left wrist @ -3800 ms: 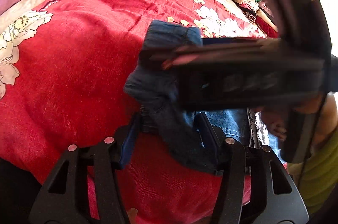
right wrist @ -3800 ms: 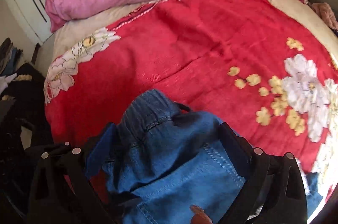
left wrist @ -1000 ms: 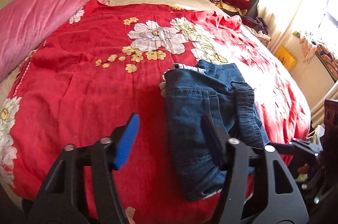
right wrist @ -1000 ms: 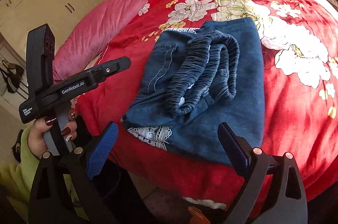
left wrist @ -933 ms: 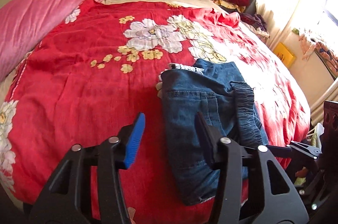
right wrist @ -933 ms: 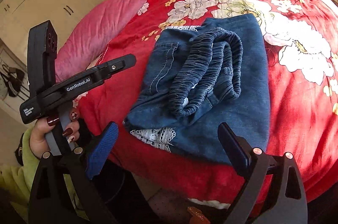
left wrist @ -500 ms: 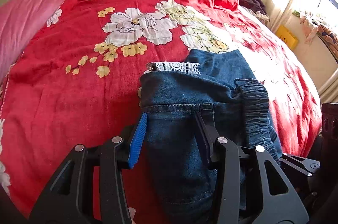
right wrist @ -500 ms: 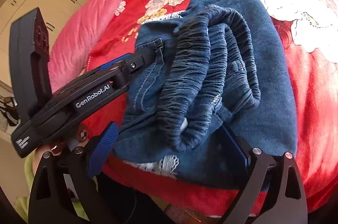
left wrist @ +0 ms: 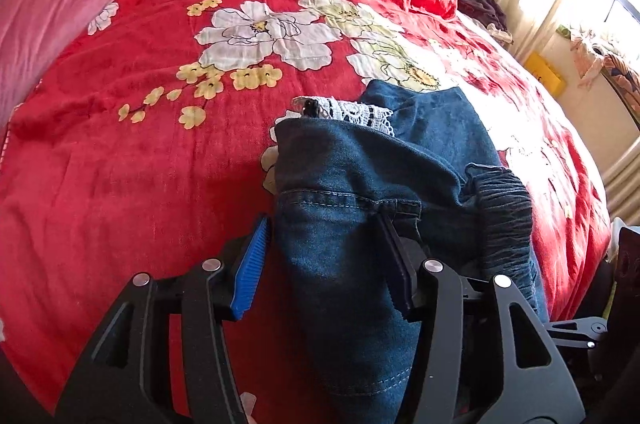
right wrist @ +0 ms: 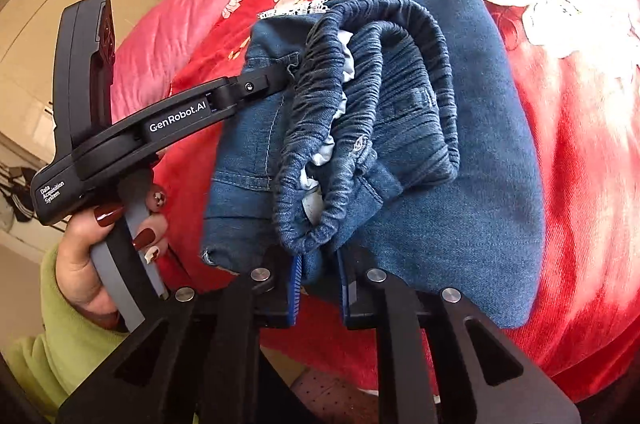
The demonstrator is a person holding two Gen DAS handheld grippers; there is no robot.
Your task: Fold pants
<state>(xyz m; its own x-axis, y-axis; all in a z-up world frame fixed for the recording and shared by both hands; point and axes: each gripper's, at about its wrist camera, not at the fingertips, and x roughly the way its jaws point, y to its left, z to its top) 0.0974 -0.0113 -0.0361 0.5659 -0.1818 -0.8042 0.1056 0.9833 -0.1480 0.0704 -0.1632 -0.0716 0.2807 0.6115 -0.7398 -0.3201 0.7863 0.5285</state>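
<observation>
In the left wrist view the left gripper (left wrist: pixel 324 264) sits at lower centre, its blue-padded jaws half spread on either side of a fold of the denim pants (left wrist: pixel 352 184), and they have just been opening a little. Whether the pads actually press the cloth cannot be told; the left pad seems to stand just clear of it. The pants lie folded at the near edge of the red floral bedspread (left wrist: pixel 140 144), at centre and right of the frame, with white lace trim (left wrist: pixel 360 112) poking out at the far end and the gathered elastic waistband (left wrist: pixel 504 216) bunched at the right.

In the right wrist view the person's hand (right wrist: pixel 100 248) holds the left tool at the left of the frame. At lower centre the right gripper (right wrist: pixel 318 288) has just been closing and now pinches the near edge of the denim.

The risks appear to be these. If only the right side holds, lifting could drag the stack askew and open the folds. The right pinch may catch only some of the layers, letting the rest sag. The loose waistband could spill out, and the bundle, so near the bed's edge, might slide off.
</observation>
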